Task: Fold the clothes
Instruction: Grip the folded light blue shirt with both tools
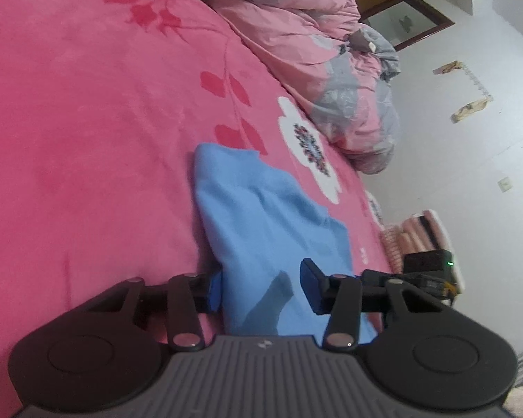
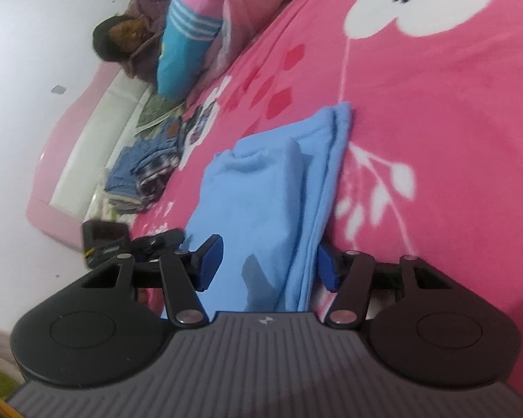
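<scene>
A light blue garment point(image 1: 261, 216) lies partly folded on the pink flowered blanket point(image 1: 87, 139). My left gripper point(image 1: 261, 291) is open at its near end, one blue pad point(image 1: 214, 292) beside the cloth's left edge and the other pad point(image 1: 310, 289) over the cloth. In the right wrist view the same garment point(image 2: 261, 191) shows stacked layers along its right edge. My right gripper point(image 2: 269, 264) is open too and straddles the near end. Its right pad point(image 2: 327, 268) sits just outside the layered edge, and its left pad point(image 2: 211, 261) stands above the cloth's left side.
A crumpled pink and grey quilt point(image 1: 331, 69) is heaped at the far side of the bed. A stack of folded clothes point(image 2: 146, 170) lies by the pink headboard point(image 2: 69, 146). A black device point(image 2: 104, 240) rests at the bed's edge, near a white wall point(image 1: 488, 174).
</scene>
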Demonstrator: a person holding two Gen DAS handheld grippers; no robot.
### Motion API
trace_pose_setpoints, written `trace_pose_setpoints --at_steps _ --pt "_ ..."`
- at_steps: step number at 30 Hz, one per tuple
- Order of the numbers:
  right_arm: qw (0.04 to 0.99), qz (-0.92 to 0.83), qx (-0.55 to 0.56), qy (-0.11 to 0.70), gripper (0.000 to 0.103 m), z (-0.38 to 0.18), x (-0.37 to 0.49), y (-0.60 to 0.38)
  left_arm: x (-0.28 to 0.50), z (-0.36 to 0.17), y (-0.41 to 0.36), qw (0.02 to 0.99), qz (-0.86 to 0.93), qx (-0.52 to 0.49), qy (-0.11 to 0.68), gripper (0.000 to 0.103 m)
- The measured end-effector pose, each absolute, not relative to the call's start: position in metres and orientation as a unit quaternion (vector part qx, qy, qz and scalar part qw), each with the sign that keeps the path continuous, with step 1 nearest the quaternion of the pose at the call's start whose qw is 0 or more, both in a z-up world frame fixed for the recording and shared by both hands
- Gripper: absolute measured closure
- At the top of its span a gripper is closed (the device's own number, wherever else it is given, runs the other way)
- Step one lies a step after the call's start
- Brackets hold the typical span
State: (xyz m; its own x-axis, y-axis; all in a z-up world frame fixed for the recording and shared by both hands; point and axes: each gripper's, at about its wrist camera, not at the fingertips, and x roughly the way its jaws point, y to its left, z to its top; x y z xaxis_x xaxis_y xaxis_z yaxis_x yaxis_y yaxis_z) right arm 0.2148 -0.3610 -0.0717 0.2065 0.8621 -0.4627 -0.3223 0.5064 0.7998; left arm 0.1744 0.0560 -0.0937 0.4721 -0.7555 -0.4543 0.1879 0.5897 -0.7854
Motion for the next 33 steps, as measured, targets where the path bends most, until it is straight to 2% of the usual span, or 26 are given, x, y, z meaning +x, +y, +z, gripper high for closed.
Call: trace_pose_setpoints --at_steps 11,19,25,27,29,33 --pt "0.669 0.472 0.294 0.493 0.076 -0.088 0.262 -0.341 0.212 -0.108 0.032 0.765 -0.348 -0.362 0.404 0.061" --pt "0.632 0.516 0.301 0.493 0.076 -0.095 0.283 -0.319 0.222 -0.112 0.023 0.762 -0.362 -0.368 0.391 0.062" --pt "0.650 0.517 0.286 0.478 0.077 -0.092 0.284 -0.306 0.219 -0.110 0.020 0.778 -0.352 -0.346 0.388 0.083" --pt "0.666 0.509 0.271 0.474 0.086 -0.088 0.280 -0.303 0.217 -0.107 0.019 0.786 -0.348 -0.334 0.388 0.084" --pt "0.686 0.494 0.250 0.472 0.088 -0.082 0.274 -0.300 0.215 -0.104 0.017 0.792 -0.343 -0.323 0.388 0.091" --pt "0.730 0.469 0.206 0.452 0.091 -0.060 0.255 -0.295 0.207 -0.092 0.019 0.791 -0.339 -0.331 0.387 0.094"
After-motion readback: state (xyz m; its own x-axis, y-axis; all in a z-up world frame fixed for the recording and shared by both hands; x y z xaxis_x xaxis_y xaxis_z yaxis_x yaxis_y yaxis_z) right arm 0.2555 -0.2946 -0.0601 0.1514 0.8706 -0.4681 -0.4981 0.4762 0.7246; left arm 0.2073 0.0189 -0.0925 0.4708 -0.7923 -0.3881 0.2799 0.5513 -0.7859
